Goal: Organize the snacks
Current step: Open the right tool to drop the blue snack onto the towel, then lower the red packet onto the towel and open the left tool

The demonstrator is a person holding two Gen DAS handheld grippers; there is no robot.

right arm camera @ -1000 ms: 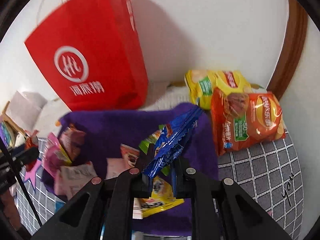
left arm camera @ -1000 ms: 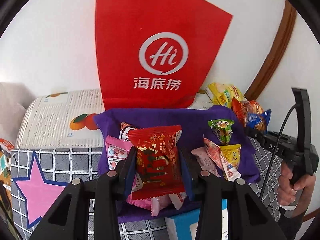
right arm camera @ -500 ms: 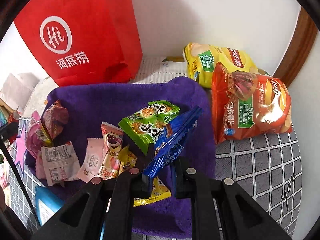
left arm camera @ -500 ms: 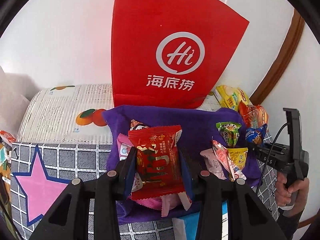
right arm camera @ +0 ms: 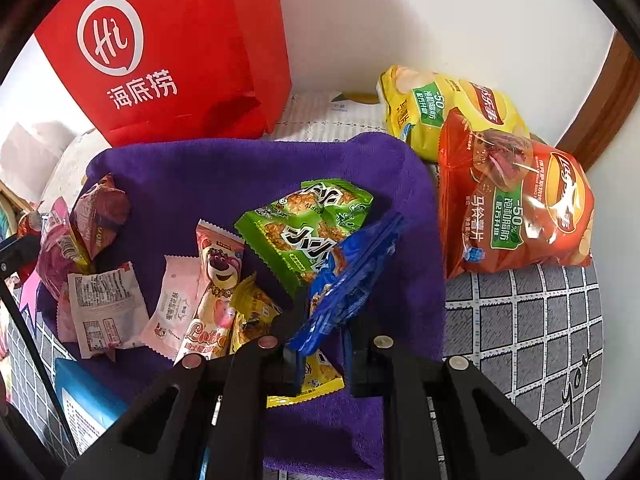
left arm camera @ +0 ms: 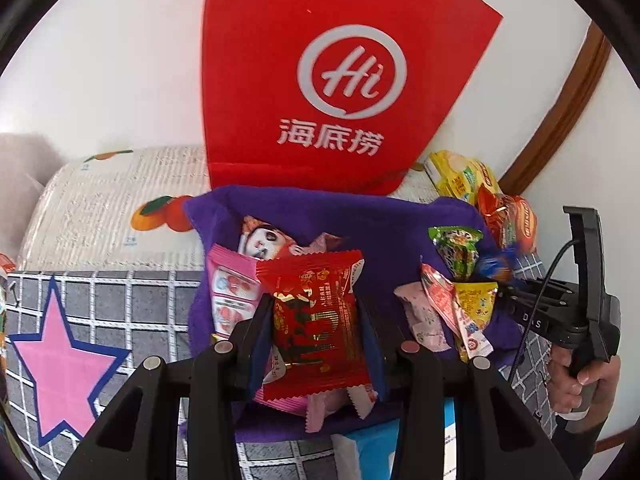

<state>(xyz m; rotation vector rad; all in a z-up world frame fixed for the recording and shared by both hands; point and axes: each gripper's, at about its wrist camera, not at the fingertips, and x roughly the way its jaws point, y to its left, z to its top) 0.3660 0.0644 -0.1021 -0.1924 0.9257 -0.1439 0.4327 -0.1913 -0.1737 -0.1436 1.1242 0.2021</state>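
Squeezed tight on both sides of a red snack pack (left arm camera: 316, 324) by the left gripper (left arm camera: 316, 328), held up over the purple cloth (right arm camera: 208, 176). Just been opening on the right gripper (right arm camera: 320, 332), with a blue snack pack (right arm camera: 344, 280) between its jaws, low over the cloth, beside a green snack pack (right arm camera: 304, 220). Cannot tell if its pads press the blue pack.

White wall (left arm camera: 120, 60), brown wooden trim (left arm camera: 560, 112)
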